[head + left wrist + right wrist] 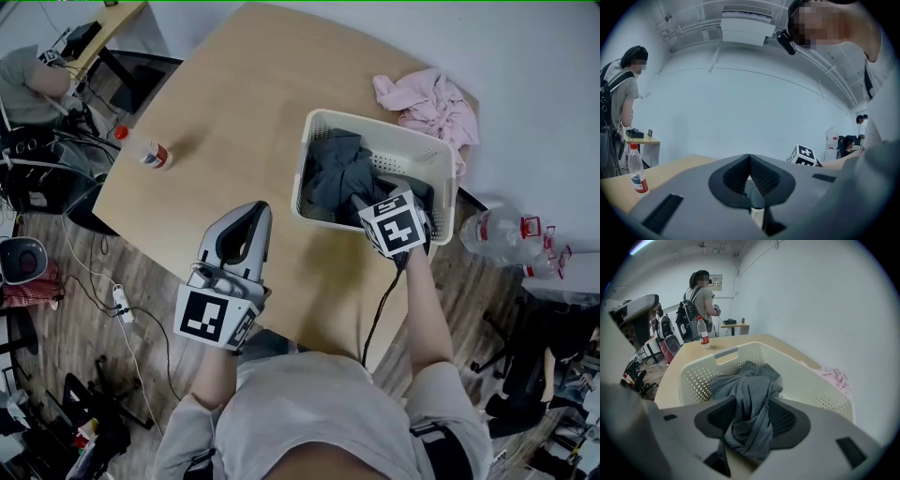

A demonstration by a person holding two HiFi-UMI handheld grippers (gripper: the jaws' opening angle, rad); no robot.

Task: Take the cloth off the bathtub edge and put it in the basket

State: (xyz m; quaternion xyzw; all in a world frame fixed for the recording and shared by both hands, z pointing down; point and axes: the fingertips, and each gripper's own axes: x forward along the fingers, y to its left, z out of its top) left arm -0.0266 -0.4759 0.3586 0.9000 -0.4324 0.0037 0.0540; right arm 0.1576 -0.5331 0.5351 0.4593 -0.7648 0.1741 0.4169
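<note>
A dark grey cloth [336, 173] lies bunched in the cream perforated basket [375, 127] on the wooden table. My right gripper [375, 202] reaches into the basket at its near right side. In the right gripper view, the grey cloth [750, 394] drapes loosely between the right gripper's [752, 403] wide-spread jaws, and the pads do not press on it. The basket wall [693, 376] curves around behind. My left gripper [253, 214] hovers over the table left of the basket. In its own view the left gripper [750, 157] has its jaws together and holds nothing.
A pink cloth [431, 103] lies on the table behind the basket. A small bottle with a red label [155, 155] stands near the table's left edge. Plastic bottles [511, 234] sit on the floor at right. A person [701, 294] stands at a far desk.
</note>
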